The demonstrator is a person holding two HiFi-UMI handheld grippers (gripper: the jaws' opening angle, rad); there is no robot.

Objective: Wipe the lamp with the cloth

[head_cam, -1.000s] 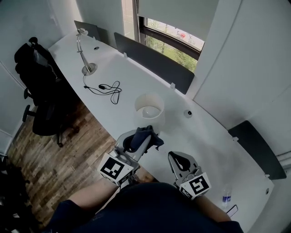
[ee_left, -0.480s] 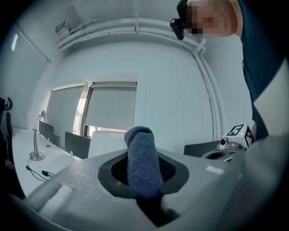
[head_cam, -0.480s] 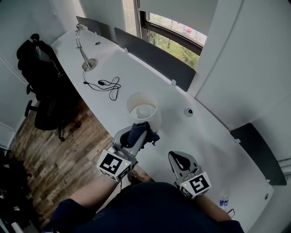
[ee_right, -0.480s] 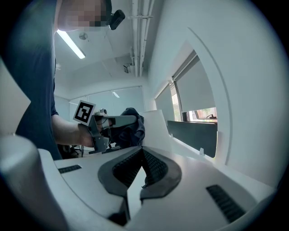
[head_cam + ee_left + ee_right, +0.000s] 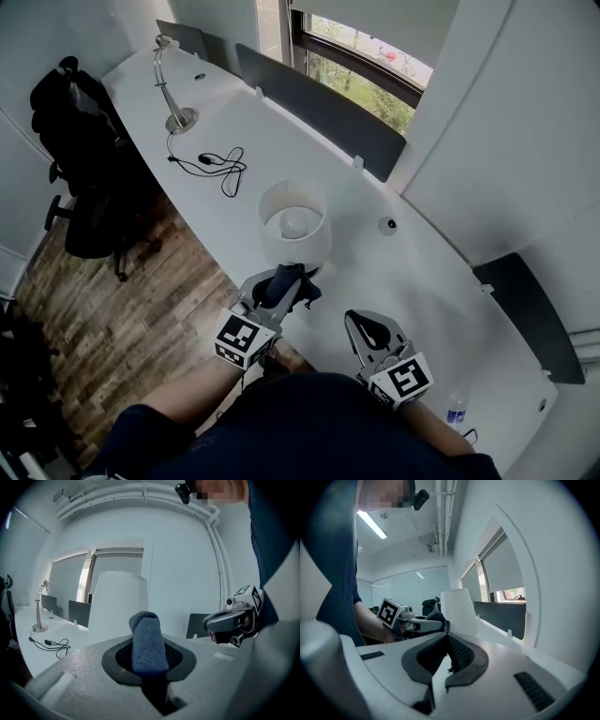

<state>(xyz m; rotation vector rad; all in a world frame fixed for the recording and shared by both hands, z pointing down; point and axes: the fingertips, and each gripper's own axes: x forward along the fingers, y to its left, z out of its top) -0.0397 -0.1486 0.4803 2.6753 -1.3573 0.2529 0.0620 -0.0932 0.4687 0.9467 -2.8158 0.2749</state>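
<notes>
A long white worktop with a smooth, curved front edge runs under the window, backed by flat dark grey divider panels. A wood-plank floor lies on its near side, where a black office chair stands at the far left end. The lamp stands near the front edge of the worktop. Its shade is a matte white tapered drum, open at the top, with a round bulb showing inside. A slim metal desk lamp with a bent neck and a round base stands well apart at the far end. The left tongs are clenched on the cloth, a dark blue, nubby, towel-like fold that pokes up past the textured black pads. The cloth sits just beside the near side of the shade, but whether they touch cannot be told. The right tongs hang to the right of the lamp, their ribbed pads pressed together on nothing. A thin black cable lies coiled loosely between the two lamps. A small round fitting sits right of the shade.
</notes>
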